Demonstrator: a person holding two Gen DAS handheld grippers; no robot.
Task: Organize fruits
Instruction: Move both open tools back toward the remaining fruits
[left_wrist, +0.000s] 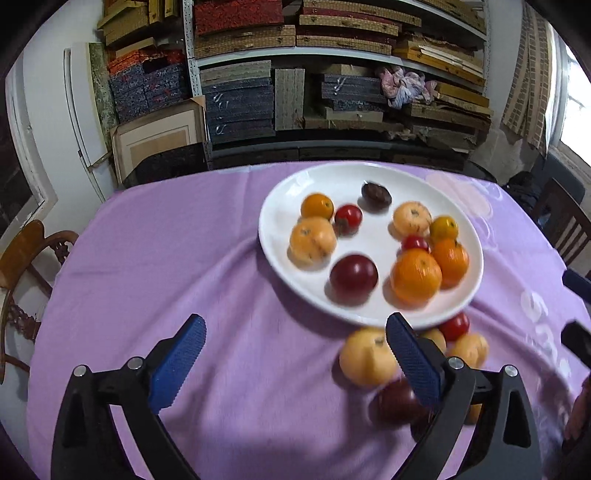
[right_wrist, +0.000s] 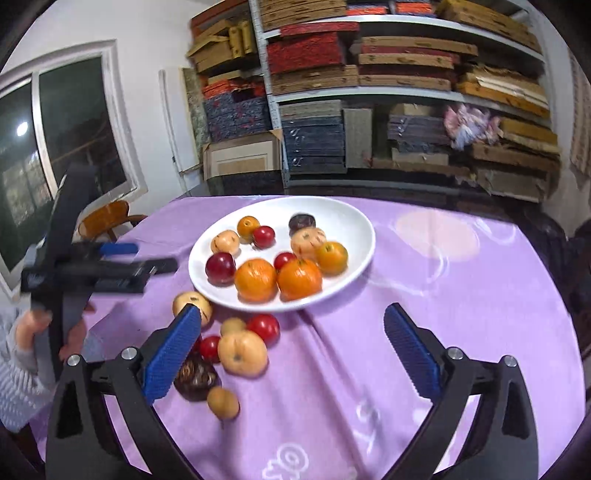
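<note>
Both grippers, left gripper (left_wrist: 295, 343) and right gripper (right_wrist: 291, 339), gape empty; loose fruit (right_wrist: 242, 352) remains off white plate (right_wrist: 354, 221); next: close on one piece.

Your left gripper's right finger (left_wrist: 413, 363) hides part of the dark fruit (left_wrist: 397, 400) behind it; your right gripper's left finger (right_wrist: 171, 356) covers part of the brown fruit (right_wrist: 195, 378).

No readable text, white marks on purple tablecloth (right_wrist: 461, 295) illegible
</note>
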